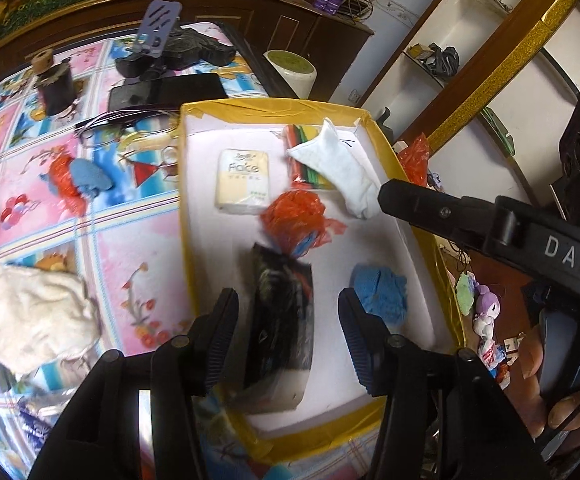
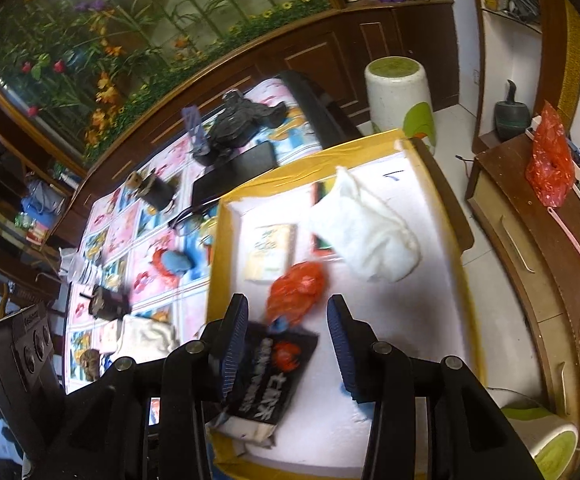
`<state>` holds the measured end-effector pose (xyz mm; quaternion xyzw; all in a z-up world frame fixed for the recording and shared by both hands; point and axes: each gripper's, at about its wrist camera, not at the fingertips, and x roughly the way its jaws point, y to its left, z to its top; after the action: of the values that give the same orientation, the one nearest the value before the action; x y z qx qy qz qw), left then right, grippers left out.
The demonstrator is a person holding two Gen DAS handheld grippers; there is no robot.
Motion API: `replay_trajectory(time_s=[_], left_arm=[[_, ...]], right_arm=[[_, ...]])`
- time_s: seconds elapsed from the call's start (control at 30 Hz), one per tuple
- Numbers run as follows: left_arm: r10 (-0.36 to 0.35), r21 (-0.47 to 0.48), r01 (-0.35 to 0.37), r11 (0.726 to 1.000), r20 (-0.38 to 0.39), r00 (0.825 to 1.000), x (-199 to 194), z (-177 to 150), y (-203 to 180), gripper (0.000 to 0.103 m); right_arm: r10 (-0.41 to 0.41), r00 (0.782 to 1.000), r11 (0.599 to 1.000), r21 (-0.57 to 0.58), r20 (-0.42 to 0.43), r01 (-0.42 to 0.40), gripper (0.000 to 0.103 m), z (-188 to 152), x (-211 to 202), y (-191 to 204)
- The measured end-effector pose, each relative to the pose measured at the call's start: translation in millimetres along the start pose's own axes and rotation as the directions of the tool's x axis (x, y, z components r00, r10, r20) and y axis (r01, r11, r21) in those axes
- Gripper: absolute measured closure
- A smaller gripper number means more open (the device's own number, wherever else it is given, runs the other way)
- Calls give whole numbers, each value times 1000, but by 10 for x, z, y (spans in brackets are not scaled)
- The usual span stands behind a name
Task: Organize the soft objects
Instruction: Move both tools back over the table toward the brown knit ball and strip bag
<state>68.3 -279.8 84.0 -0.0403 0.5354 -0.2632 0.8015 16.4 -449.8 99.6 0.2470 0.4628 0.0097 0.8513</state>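
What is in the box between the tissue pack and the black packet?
A crumpled red plastic bag lies between the tissue pack and the black packet, against the packet's top end. Both wrist views show it.

- The tray (image 1: pixel 193 184) has a yellow rim and a white floor.
- At its far edge lies a white sock (image 1: pixel 346 168) on rainbow-striped cloth (image 1: pixel 296 148).
- Mid-tray: a cream tissue pack (image 1: pixel 241 180), an orange-red bag (image 1: pixel 294 216), a black packet (image 1: pixel 281 312) and a blue cloth (image 1: pixel 382 292).
- The surface (image 1: pixel 129 240) has a pink and blue cartoon pattern.

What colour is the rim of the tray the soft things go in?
Yellow, taped around a white inside; the tray rim shows best in the left wrist view.
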Motion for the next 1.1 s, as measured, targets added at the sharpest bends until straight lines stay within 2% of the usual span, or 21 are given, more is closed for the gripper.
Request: replay_trajectory(time_s=[0.33,0.63,0.9,1.0,1.1], left_arm=[[49,-91,-44,995,62,997,-515,-334,478,52],[123,-234,-96,967,101,987,-937,-655,1065,52],[204,-397,-150,905,98,974,-1188,-1055,1683,52],[233,-461,-164,872,98,967,-1289,-1230,1949,52],[266,-534,-182,826,84,960,-1377,-1426,2267,51]], right_arm=[[66,996,991,-115,-64,-73,58,-284,128,687],[116,981,963,-224,-158,-150,56,-558,369,1281],[122,957,940,-280,-264,-197,51,-827,671,1617],[112,937,931,-294,-330,-215,50,-967,823,1672],[93,916,928,-300,-391,-222,46,-1119,958,1695]])
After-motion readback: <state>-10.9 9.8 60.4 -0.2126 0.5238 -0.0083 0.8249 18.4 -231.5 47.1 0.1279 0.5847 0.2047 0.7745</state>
